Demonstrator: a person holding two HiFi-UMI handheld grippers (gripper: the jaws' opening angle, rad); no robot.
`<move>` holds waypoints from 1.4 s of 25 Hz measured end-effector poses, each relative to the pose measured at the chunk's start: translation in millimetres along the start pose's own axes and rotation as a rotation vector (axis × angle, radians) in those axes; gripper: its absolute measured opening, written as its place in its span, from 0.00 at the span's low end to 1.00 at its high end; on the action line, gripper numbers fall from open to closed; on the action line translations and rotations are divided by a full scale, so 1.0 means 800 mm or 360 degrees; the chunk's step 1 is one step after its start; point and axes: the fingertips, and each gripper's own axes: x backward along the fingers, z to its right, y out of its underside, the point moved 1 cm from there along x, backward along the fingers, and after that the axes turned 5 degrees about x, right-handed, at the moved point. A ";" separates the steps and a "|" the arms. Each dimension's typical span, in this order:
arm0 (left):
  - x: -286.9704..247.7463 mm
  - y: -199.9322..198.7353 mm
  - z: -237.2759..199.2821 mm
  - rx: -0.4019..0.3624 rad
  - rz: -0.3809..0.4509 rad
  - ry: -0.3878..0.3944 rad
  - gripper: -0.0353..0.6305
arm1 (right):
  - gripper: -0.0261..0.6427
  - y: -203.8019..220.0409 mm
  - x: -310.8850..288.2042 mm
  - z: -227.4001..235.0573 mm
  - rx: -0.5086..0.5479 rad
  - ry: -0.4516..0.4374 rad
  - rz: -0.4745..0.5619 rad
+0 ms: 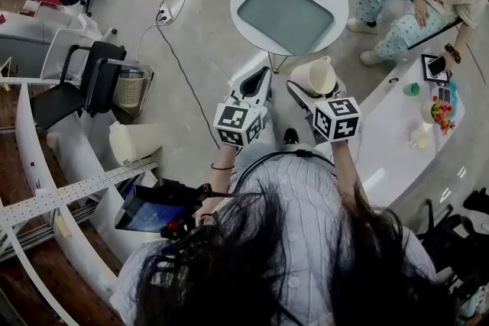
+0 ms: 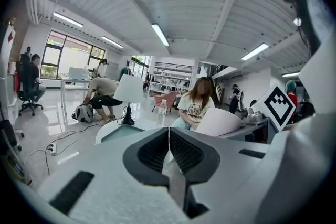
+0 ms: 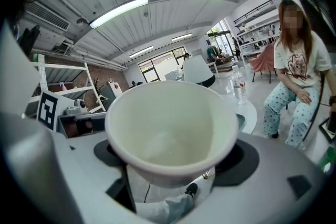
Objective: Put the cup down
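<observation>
Right gripper (image 3: 173, 157) clamps the cream cup (image 3: 173, 128) by its base, in mid-air over the floor and well apart from the white counter (image 1: 390, 137). Left gripper (image 2: 168, 150) is pinched together, empty. Risk: letting go here drops it (nothing underneath), and set down tilted, it would likely roll.

No words, numbers or brands are legible anywhere. The left hand-held gripper (image 1: 260, 78) and right hand-held gripper (image 1: 306, 88) bear only black square marker patterns on their white cubes (image 1: 238, 124).
</observation>
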 end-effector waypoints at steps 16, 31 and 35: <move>-0.093 -0.044 -0.089 -0.0031 -0.0082 0.0182 0.08 | 0.69 -0.040 -0.105 0.059 -0.0108 0.0213 -0.0023; -0.161 -0.056 -0.173 0.0008 -0.0204 0.0268 0.08 | 0.69 -0.052 -0.231 0.123 -0.0140 0.0344 -0.0165; -0.180 -0.053 -0.187 0.0020 -0.0236 0.0286 0.08 | 0.69 -0.050 -0.261 0.145 -0.0140 0.0374 -0.0208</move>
